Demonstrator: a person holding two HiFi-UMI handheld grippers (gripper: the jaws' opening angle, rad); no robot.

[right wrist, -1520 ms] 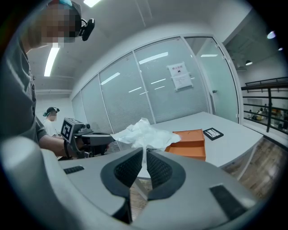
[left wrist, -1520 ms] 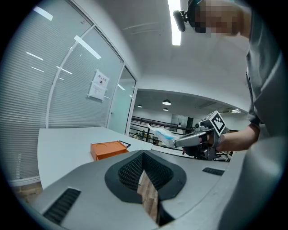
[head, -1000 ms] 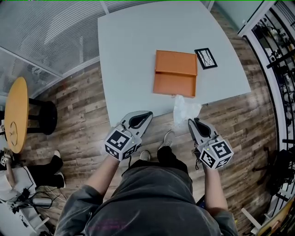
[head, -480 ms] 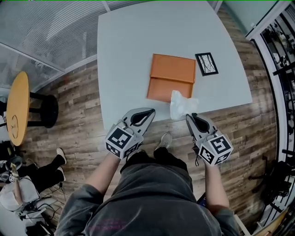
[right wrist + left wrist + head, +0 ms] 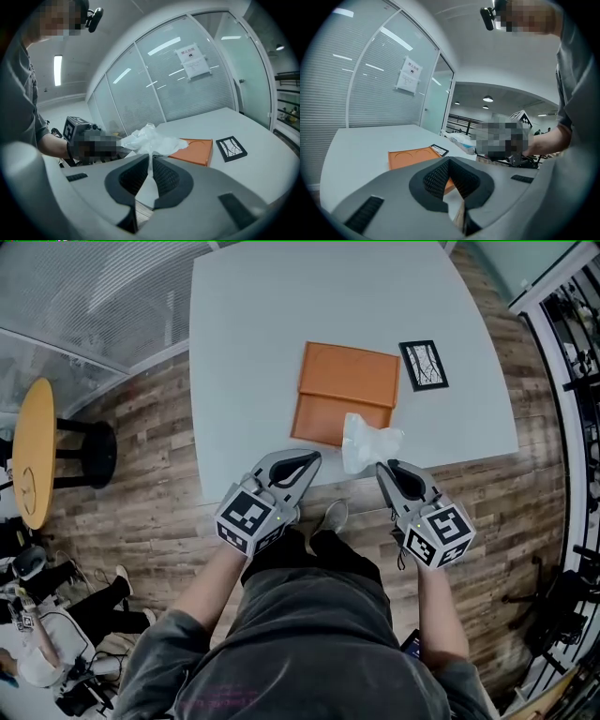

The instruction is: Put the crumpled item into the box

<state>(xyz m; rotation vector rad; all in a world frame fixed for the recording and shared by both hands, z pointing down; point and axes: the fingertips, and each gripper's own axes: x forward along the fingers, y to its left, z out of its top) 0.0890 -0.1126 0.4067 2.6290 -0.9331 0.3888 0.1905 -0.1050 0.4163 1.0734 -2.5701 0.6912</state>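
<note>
Head view — right gripper (image 5: 383, 468) jaws clamp the crumpled item (image 5: 366, 441); left gripper (image 5: 313, 458) jaws closed, empty.

Nothing here can be read. A white notice (image 5: 408, 77) hangs on the glass wall (image 5: 370, 93), its print too small to make out. The cube (image 5: 247, 522) on the left gripper (image 5: 312, 458) and the one on the right gripper (image 5: 383, 468) bear only black-and-white square markers, no letters. A black-framed card (image 5: 424, 365) on the table (image 5: 253, 334) shows lines, not words.
</note>
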